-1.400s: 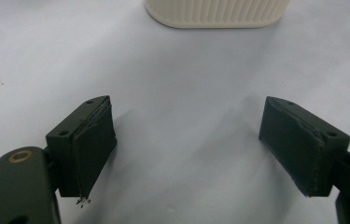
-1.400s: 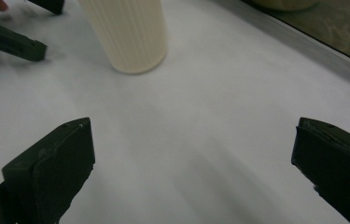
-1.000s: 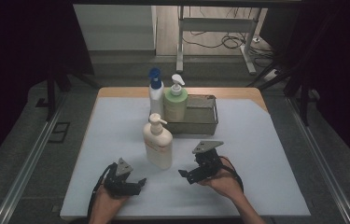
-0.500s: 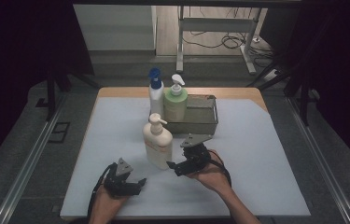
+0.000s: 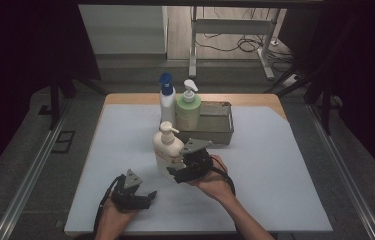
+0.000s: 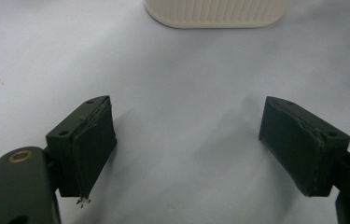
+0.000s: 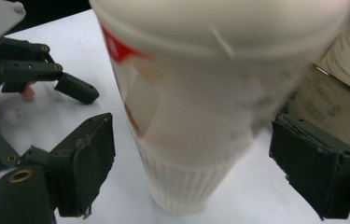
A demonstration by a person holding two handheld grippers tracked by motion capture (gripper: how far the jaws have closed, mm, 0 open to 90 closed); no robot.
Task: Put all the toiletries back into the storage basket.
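White table (image 5: 285, 165), centre frame: my right gripper (image 5: 175, 172), jaws just narrowing, straddles cream bottle (image 5: 167, 150) unclamped; green bottle (image 5: 188, 111) and tray (image 5: 215, 131) behind; left gripper (image 5: 147, 197) spread.

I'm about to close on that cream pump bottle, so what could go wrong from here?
The right gripper has just been closing around the tall cream plastic pump bottle, fingers not yet touching; a low, uneven squeeze could tip it. Tipping backward, it could strike the green pump bottle and grey metal basket.

White-topped table (image 5: 285, 165) with cream pump bottle (image 5: 167, 147), metal tray (image 5: 215, 131)
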